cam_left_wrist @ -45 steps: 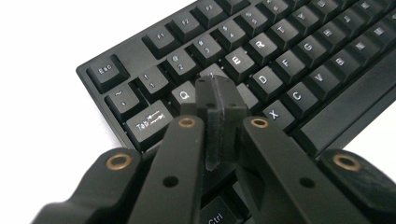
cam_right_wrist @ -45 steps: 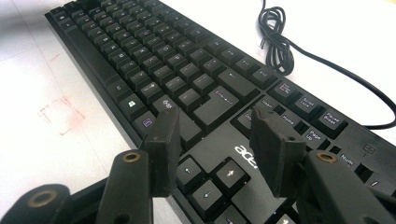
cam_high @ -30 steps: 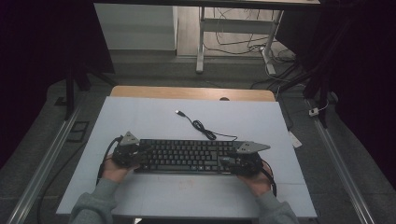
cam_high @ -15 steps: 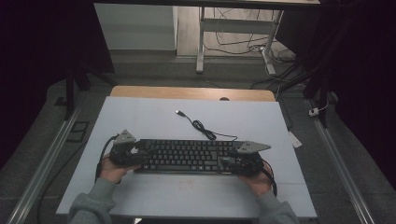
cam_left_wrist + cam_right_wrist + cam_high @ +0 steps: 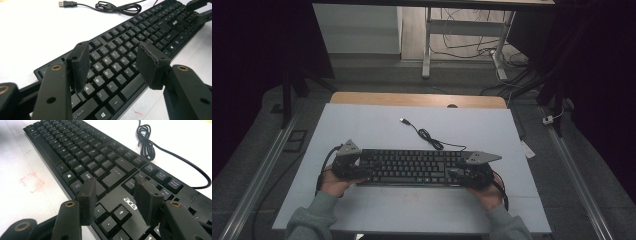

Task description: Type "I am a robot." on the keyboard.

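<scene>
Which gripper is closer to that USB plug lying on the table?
Left. The left gripper sits at the keyboard's left end, below the USB plug; the right gripper sits at the far right end.

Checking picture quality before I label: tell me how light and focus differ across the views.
High view: dim, surroundings nearly black, keyboard dark on the pale table. Left gripper view: bright, table washed out, near jaws soft. Right gripper view: bright, key legends sharp, cable crisp.

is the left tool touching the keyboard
Cannot tell. In the left gripper view the left tool hangs open over the keyboard keys, but no gap or contact under the pads shows.
</scene>
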